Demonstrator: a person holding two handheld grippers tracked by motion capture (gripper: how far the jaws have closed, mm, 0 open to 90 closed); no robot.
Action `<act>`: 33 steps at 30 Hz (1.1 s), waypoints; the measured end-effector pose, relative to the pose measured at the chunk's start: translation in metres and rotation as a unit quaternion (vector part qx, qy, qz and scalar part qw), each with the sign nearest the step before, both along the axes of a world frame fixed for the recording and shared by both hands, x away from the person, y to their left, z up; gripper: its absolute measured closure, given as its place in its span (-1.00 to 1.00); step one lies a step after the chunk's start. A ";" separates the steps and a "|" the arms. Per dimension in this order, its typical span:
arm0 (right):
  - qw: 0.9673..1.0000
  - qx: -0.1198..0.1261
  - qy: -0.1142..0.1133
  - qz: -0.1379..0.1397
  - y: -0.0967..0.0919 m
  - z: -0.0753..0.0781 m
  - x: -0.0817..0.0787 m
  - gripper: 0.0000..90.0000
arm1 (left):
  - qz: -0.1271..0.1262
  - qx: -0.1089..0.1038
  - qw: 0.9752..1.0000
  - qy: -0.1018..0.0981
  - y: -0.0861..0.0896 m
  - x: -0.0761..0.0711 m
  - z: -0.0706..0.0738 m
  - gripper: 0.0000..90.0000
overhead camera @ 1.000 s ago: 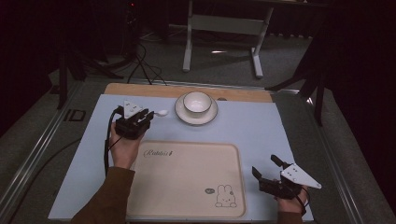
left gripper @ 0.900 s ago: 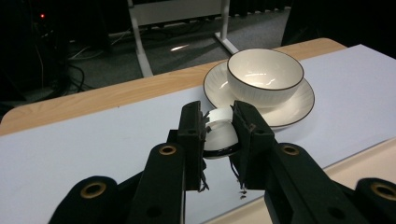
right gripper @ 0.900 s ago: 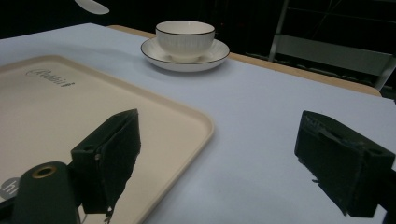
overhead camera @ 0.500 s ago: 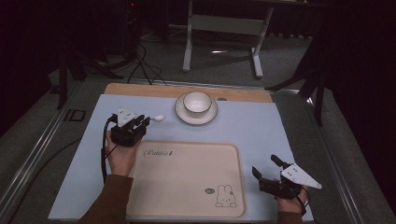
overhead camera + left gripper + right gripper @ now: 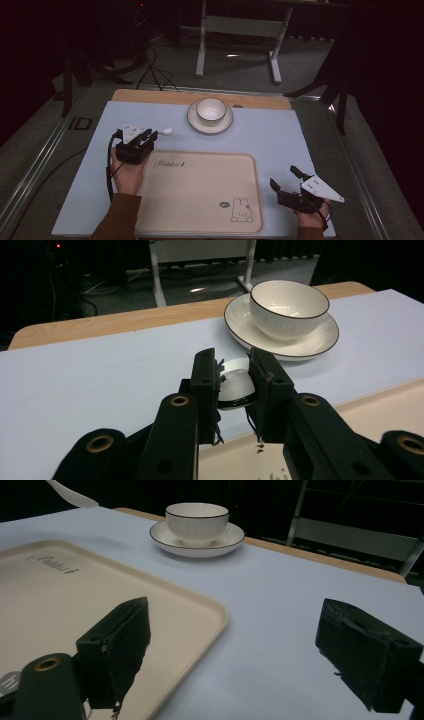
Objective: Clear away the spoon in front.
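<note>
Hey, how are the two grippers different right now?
The left gripper is shut on a white spoon; the right gripper stands open with nothing between its jaws. The left is at the tray's far left corner, the right beside its near right corner. Both have black jaws.

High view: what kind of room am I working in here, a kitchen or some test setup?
Likely a lab or recording setup, not a kitchen: a blue-covered table in a dark room, cables on the floor and a bare metal stand behind it.
</note>
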State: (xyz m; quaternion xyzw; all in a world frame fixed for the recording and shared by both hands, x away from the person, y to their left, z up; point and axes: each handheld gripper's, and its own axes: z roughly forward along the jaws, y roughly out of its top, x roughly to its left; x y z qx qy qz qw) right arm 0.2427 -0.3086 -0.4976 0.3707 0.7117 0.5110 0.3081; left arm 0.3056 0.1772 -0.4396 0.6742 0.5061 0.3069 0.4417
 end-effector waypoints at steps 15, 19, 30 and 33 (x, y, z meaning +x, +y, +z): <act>1.000 0.000 0.000 0.000 0.000 0.000 0.000 -0.69 | 0.011 -0.003 1.000 0.001 0.001 -0.017 -0.012 0.66; 1.000 0.002 0.000 -0.001 0.000 0.000 0.000 -0.69 | 0.019 0.004 1.000 0.001 0.003 -0.023 -0.013 0.66; 1.000 0.002 -0.002 -0.002 0.000 0.000 -0.001 -0.69 | 0.031 0.006 0.999 0.006 0.006 -0.039 -0.022 0.66; 1.000 0.002 -0.002 -0.002 0.000 0.000 -0.001 -0.69 | 0.032 0.008 0.999 0.004 0.007 -0.043 -0.024 0.66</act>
